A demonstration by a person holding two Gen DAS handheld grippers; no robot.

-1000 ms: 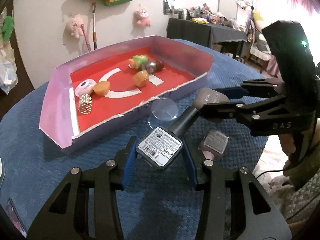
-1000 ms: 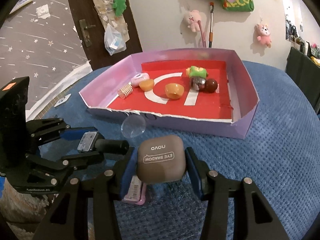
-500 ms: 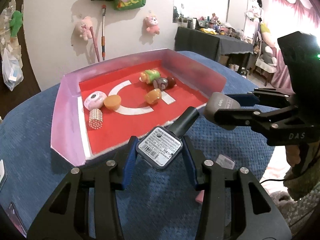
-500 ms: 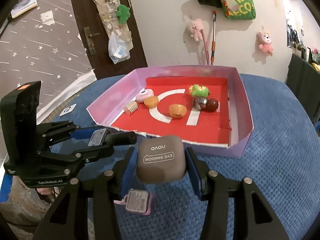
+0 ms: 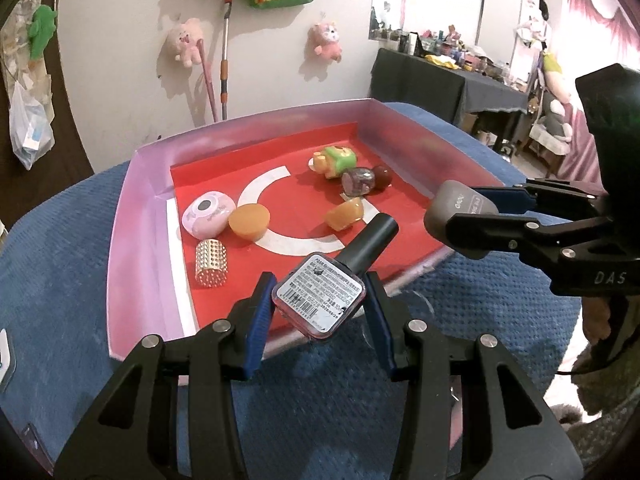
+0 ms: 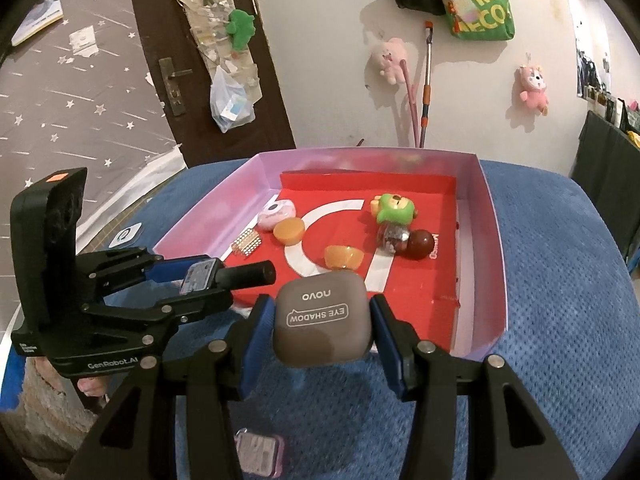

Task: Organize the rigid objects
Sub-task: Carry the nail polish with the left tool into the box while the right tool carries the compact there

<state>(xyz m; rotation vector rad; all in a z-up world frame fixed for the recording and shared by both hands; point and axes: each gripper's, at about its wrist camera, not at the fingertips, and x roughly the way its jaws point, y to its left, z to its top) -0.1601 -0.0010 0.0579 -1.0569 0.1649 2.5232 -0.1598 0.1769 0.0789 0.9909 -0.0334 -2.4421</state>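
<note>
Left wrist view: the left gripper (image 5: 319, 300) is pinching a nail polish bottle (image 5: 320, 298) by its square body, label facing the camera and black cap pointing toward the tray (image 5: 136, 248). The bottle is hanging just above the tray's near wall. At right, the right gripper (image 5: 460, 216) is entering from the side, its fingers (image 5: 500, 200) clamping a grey-brown eye shadow case (image 5: 452, 210) over the tray's near right corner.

Right wrist view: the same case (image 6: 322, 318), lettering upside down, is sitting between the blue finger pads (image 6: 256, 332) of the right gripper (image 6: 322, 320), near the tray's (image 6: 496, 260) front wall. The left gripper (image 6: 200, 280) is appearing at left, holding the bottle (image 6: 224, 276) level with the cap toward the tray.

Only this view is showing a small pink case (image 6: 258, 454) lying on the blue table cover (image 6: 560, 360) near the camera, well outside the tray. Only the left view is showing the dark cluttered side table (image 5: 448, 80) in the far right of the room.

Both views are showing the tray's contents: a pink round compact (image 5: 208, 214), an orange disc (image 5: 249, 221), a studded gold cylinder (image 5: 211, 263), an orange half-shell (image 5: 344, 214), a green-and-yellow toy (image 5: 334, 160), a clear capsule (image 5: 358, 181) and a dark red ball (image 5: 383, 176).
</note>
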